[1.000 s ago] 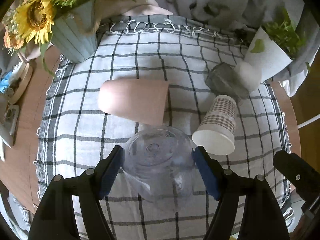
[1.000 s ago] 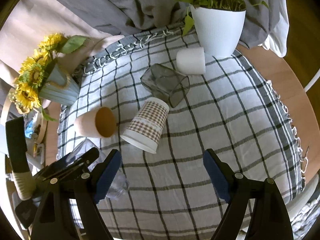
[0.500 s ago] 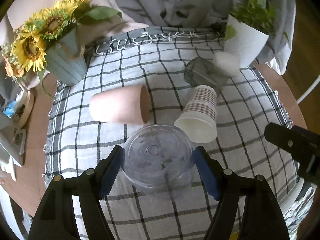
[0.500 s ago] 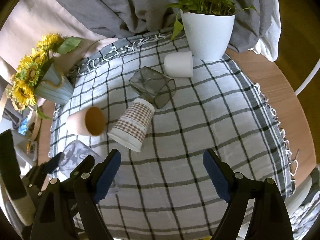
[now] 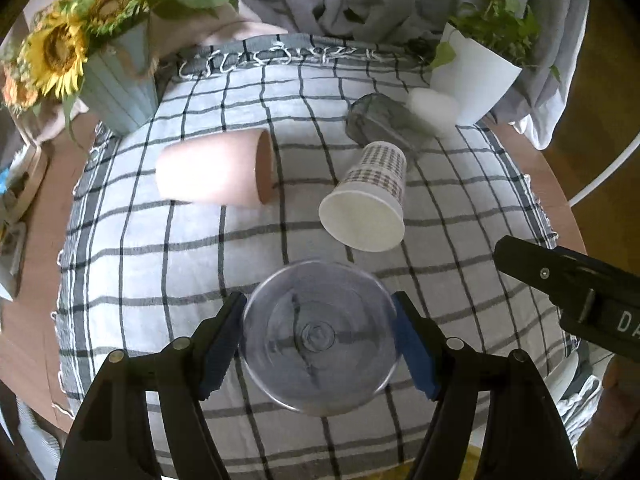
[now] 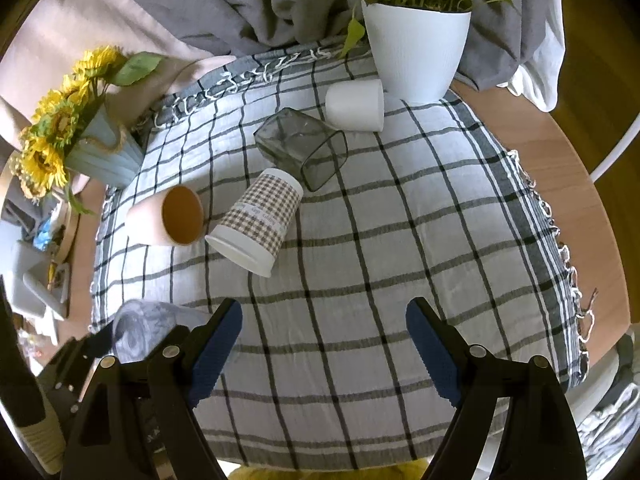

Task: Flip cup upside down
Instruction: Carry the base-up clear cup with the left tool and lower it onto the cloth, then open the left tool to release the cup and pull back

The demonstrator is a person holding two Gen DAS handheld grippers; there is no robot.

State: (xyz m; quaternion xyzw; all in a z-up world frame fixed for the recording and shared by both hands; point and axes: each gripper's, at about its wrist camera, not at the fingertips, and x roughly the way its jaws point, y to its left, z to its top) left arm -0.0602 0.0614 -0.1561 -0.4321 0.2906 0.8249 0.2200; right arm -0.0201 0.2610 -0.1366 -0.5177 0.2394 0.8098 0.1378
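My left gripper (image 5: 318,340) is shut on a clear plastic cup (image 5: 318,336), one blue pad on each side, and holds it above the checked cloth with its round end facing the camera. The same clear cup (image 6: 138,326) shows at the lower left of the right wrist view, held by the left gripper. My right gripper (image 6: 324,344) is open and empty above the cloth's near part; its black body (image 5: 568,288) shows at the right of the left wrist view.
On the checked cloth (image 6: 400,220) lie a pink cup (image 5: 212,170), a checked paper cup (image 5: 368,196), a dark glass tumbler (image 6: 302,146) and a small white cup (image 6: 354,106), all on their sides. A sunflower vase (image 5: 116,84) stands back left, a white plant pot (image 6: 416,48) back right.
My left gripper has lifted and turned the clear cup and drawn back from the pink and paper cups. The right gripper has risen a little and stays open.
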